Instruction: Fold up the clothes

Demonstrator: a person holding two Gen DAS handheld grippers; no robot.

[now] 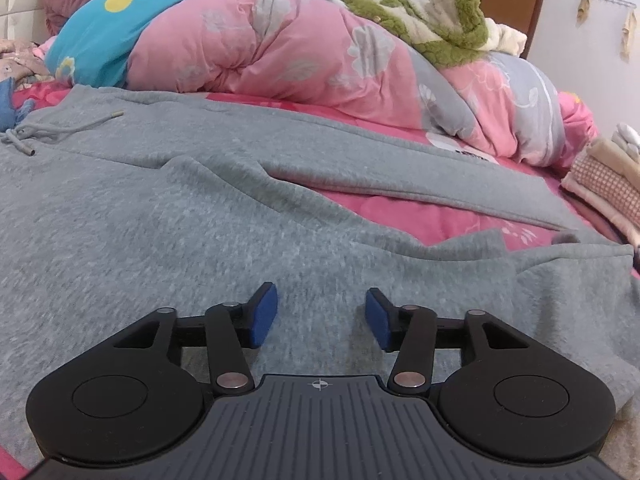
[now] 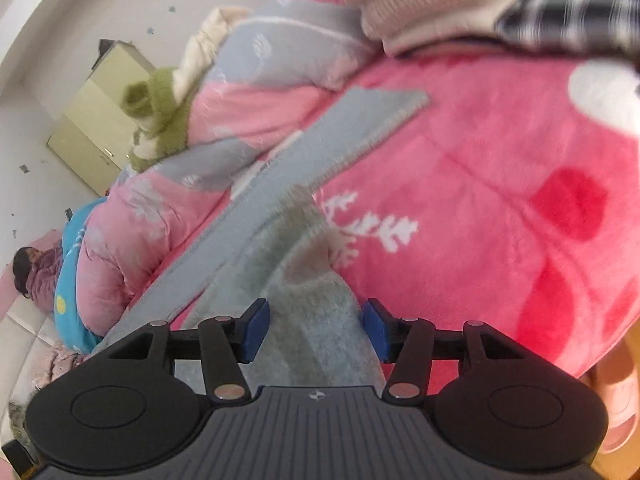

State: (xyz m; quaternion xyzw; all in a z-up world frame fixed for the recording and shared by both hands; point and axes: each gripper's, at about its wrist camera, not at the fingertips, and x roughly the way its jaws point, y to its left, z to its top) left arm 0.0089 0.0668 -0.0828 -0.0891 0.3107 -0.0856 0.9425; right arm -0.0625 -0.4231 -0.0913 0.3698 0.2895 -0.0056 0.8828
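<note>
Both grippers gape empty over the grey trousers point(image 1: 168, 216) — right view blurred, cuffs smeared.

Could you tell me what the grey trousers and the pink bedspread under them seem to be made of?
Grey trousers: likely cotton-blend sweatshirt knit, matte, judging by the heathered flecks, soft folds and drawstring. Pink bedspread: probably plush synthetic fleece, with a fuzzy nap and a faint sheen.

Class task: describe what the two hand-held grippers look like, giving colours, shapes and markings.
Both match. The left gripper and right gripper have black linkage arms with silver pivot pins, blue pads on the fingertips, two round black housings, and a ribbed dark-grey base with a small crosshair mark.
</note>
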